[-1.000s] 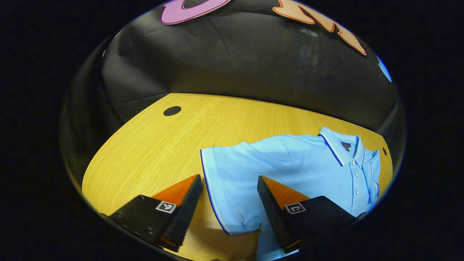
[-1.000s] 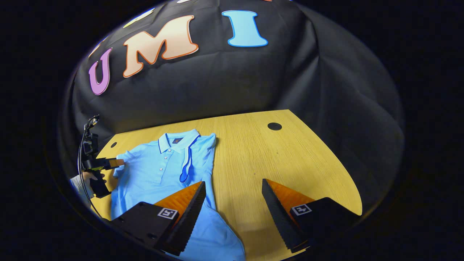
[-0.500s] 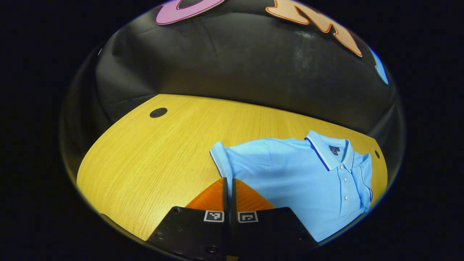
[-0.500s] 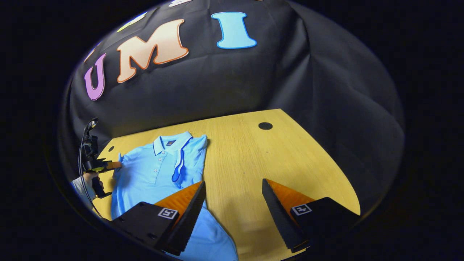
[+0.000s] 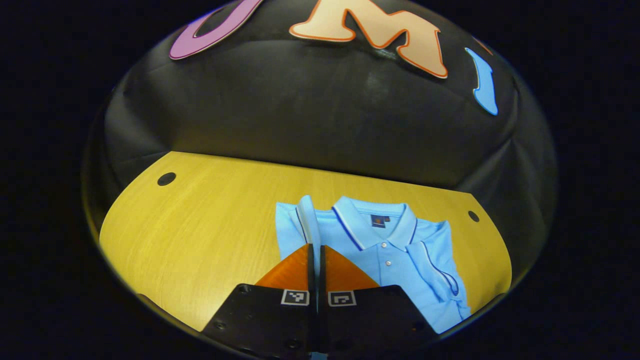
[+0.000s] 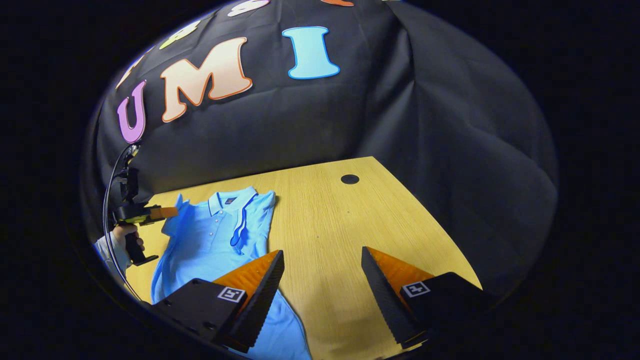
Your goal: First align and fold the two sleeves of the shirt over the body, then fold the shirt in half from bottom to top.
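Left claw [image 5: 315,250] is clamped right down, 2 fingers pressed together with only a thin slit between them, and the edge of the left sleeve [image 5: 306,220] of the light blue polo shirt [image 5: 400,260] is pinched in there. The sleeve cuff stands up out of the fingertips, lifted off the desk [image 5: 200,220], just beside the collar [image 5: 372,225].

From the right gripper view you can see that same claw farther off at the left, held in a person's hand [image 6: 125,237], with the sleeve raised at its tip over the shirt's shoulder.

Right claw [image 6: 320,262] is spread wide, holding nothing. Its left finger hangs over the lower part of the shirt, its right finger over bare wood. Can't tell if the left finger actually touches the fabric or just floats above it.

The shirt lies face up on the wooden desk, collar toward the black cloth wall [image 6: 310,125], buttons showing. The right sleeve [image 5: 440,270] is already folded in over the chest, its dark blue trimmed cuff lying on the body. A dark round hole [image 6: 350,178] sits in the desk, well apart from the shirt.
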Motion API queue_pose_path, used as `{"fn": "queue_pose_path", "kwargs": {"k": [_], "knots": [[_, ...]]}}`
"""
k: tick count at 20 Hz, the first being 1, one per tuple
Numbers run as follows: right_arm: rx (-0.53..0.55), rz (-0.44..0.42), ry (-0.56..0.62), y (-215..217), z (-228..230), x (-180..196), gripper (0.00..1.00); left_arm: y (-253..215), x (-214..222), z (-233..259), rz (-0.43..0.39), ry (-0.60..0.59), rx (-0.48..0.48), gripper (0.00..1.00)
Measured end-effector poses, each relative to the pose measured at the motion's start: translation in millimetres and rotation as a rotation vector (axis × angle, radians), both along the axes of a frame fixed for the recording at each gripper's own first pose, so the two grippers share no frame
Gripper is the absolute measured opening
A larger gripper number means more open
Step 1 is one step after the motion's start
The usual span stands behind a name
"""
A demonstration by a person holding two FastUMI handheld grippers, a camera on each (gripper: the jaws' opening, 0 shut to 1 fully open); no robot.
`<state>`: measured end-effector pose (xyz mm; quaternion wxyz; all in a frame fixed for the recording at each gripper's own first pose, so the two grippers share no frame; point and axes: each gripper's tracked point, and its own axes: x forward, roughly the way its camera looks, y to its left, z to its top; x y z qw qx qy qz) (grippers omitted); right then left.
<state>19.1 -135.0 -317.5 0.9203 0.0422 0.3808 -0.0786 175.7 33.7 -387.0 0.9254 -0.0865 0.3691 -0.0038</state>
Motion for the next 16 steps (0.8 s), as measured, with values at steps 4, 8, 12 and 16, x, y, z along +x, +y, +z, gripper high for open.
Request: {"fn": "queue_pose_path", "kwargs": {"k": [4,8,12,16], "knots": [[-0.005,-0.013,0.011,-6,-1,-11,0.98,-33,-5,-15,-0.059,0.035,0.0,0.0],[-0.003,-0.022,0.029,2,-8,-12,0.98,-48,-6,-32,-0.103,0.056,0.017,0.0],[0.003,-0.026,0.032,21,-15,-7,0.98,-55,-7,-30,-0.108,0.043,-0.03,0.07],[-0.003,-0.018,0.005,41,-13,-4,0.98,-40,-22,-4,-0.119,-0.014,-0.006,0.96]]}}
